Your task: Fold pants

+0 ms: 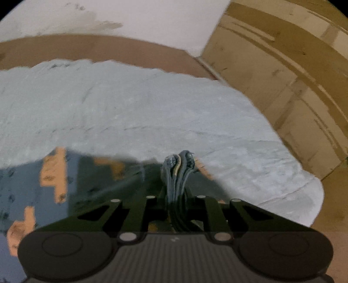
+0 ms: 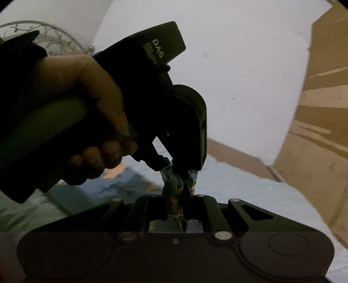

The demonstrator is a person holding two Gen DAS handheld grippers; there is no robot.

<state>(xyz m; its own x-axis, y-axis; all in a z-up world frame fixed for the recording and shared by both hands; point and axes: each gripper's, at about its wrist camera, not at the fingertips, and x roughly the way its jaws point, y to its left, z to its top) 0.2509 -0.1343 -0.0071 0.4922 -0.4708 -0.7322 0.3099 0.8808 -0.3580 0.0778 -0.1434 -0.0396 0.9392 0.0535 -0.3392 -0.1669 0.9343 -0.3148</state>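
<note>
Closest in the left wrist view: left gripper [image 1: 177,172], jaws drawn in tight on a bunched edge of the pants [image 1: 177,165], grey-blue folds with a pale yellowish seam sticking up between the pads. Off to the left below, more of the same garment, blue with orange patches, blurred, hanging or draped over the bed cover [image 1: 152,104]. Beyond, pale light-blue cover spread wide, wrinkled; past its far edge a brown strip, then a white wall [image 1: 152,19] and tan wooden panelling [image 1: 282,76] to the right.

In the right wrist view: right gripper [image 2: 177,196] likewise clamped on a wad of the pants, blue cloth with a yellow streak pinched between the fingers. Just beyond, nearly touching, the other gripper's tip biting the same bunch, held in a left hand [image 2: 87,108] wrapped around a dark handle, dark sleeve [image 2: 19,48] at the wrist. Behind, blue-and-orange fabric on the cover, white wall farther off.
</note>
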